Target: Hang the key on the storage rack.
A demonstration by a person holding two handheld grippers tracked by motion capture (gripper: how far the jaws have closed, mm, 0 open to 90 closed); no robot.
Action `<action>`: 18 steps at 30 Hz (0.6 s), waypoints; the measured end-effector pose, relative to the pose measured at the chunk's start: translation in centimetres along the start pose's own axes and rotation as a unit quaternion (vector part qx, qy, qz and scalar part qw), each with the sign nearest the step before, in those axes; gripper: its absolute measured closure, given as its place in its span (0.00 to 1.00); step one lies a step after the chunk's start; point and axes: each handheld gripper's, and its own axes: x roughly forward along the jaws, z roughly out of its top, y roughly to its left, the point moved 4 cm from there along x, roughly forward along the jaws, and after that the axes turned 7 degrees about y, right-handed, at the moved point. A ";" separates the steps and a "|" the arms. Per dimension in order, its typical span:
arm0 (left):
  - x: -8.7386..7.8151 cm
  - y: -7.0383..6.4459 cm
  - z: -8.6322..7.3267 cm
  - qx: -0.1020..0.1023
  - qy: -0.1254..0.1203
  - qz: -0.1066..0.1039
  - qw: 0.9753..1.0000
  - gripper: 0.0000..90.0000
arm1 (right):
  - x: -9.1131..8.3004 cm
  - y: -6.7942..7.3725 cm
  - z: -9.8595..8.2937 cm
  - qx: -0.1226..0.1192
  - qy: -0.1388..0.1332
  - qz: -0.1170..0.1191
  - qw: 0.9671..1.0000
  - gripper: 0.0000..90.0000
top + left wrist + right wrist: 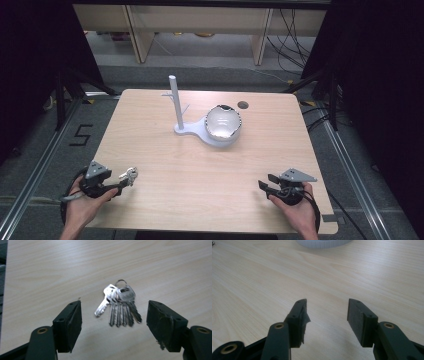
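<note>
From above, the keys [129,175] are just a small shiny blob near the left edge of the wooden table [200,170], right off the tips of the left gripper [120,186]. The left gripper view is way clearer: a bunch of silver keys [118,305] on a ring, fanned flat on the wood, lying between the two black jaws but a bit ahead of them, touching neither. That left gripper [113,321] is spread wide and has hold of nothing. The high view also gets the white stand [200,131] with its upright post and the shiny bowl [223,122] sitting on it mid-table, while the right gripper view only catches the stand's pale rim [324,243] at the top. The right gripper [327,315] is open too, about halfway, over bare wood, empty. Both hands rest low at the near edge: left hand [82,200] angled inward toward the keys, right hand [295,205] pointing its gripper [265,186] left across the table.
</note>
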 end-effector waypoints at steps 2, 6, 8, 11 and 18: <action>-0.1 -0.5 -0.2 0.001 -0.004 -0.008 1.000 0.32 | 0.0 0.0 0.0 0.000 0.002 -0.001 1.000 0.57; -0.6 -0.4 0.1 0.048 -0.003 -0.004 0.999 0.34 | -0.2 0.0 0.1 -0.002 0.005 -0.009 1.000 0.57; -0.6 -0.6 0.4 0.036 -0.006 -0.010 0.999 0.35 | -0.2 0.2 0.1 -0.005 0.002 -0.011 1.000 0.57; -0.6 -0.7 0.5 0.024 -0.004 -0.010 1.000 0.36 | -0.1 0.3 0.1 -0.004 0.004 -0.001 1.000 0.58; -0.9 -0.4 1.3 0.013 0.014 -0.002 1.000 0.37 | -0.2 0.2 0.2 0.003 0.009 -0.007 1.000 0.58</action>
